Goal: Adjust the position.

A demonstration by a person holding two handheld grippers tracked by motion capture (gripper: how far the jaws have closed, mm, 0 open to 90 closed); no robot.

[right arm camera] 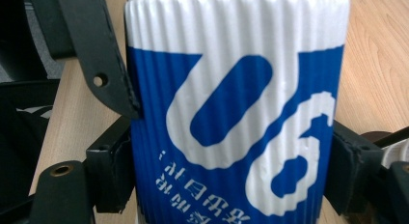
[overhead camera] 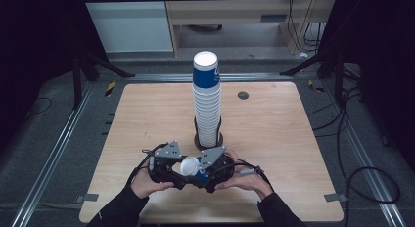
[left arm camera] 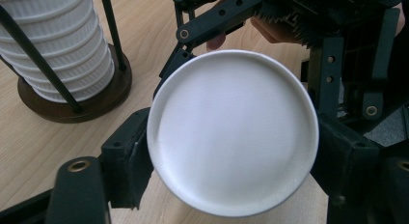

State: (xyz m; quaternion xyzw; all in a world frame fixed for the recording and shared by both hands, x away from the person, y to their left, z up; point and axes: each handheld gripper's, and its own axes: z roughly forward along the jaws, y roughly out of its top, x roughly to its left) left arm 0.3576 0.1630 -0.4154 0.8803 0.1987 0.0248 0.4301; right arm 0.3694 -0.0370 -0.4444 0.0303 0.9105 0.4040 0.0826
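Note:
A blue and white ribbed paper cup (overhead camera: 190,165) lies tilted between both grippers, low over the table's near edge. My left gripper (overhead camera: 182,168) has its pads (left arm camera: 126,159) pressed on the rim of the cup's white round end (left arm camera: 231,127). My right gripper (overhead camera: 199,173) is shut across the cup's blue printed side (right arm camera: 231,89), with one pad (right arm camera: 113,161) on each flank. Behind them, a tall stack of the same cups (overhead camera: 206,100) stands upside down in a dark wire holder on a round base (overhead camera: 209,140). The stack (left arm camera: 62,45) and the right gripper's frame (left arm camera: 308,21) appear in the left gripper view.
The wooden table (overhead camera: 147,114) has a small round grommet (overhead camera: 243,95) at the back right. Metal rails run along both sides, and black cables (overhead camera: 352,153) loop on the floor at the right. Two hands hold the grippers near the front edge.

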